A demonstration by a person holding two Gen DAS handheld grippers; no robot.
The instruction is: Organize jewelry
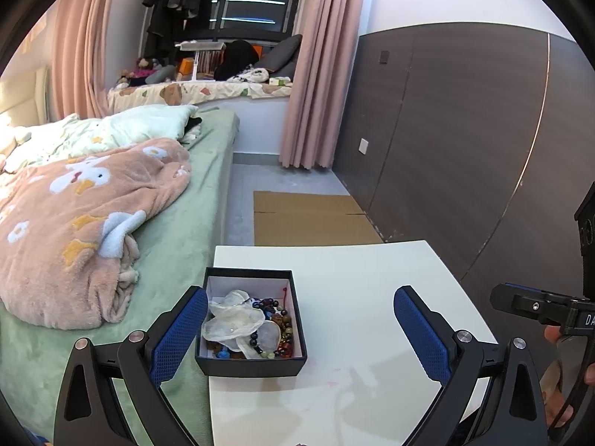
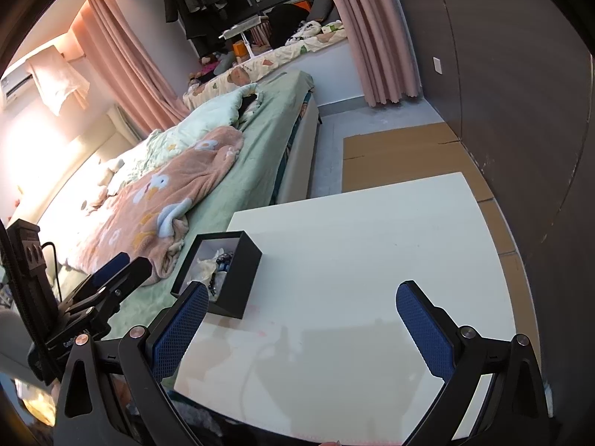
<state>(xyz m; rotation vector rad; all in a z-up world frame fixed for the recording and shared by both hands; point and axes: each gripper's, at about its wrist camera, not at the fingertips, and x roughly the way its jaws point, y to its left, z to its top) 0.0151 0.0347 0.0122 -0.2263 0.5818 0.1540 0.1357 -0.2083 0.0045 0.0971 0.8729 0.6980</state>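
The bed [image 1: 111,223] stood alongside the white surface [image 1: 353,297], whose near-left corner carried the open black box [image 1: 251,364], presumably for easy reach. Inside lay beaded jewelry [image 1: 277,319] tangled with pale pouches [image 1: 234,323], though individual pieces were hard to separate. The left gripper [image 1: 301,329] and right gripper [image 2: 302,325] hovered with fingers spread wide, holding nothing.

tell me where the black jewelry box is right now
The black jewelry box sits open on the white table, at its left edge beside the bed, just ahead of the left gripper.
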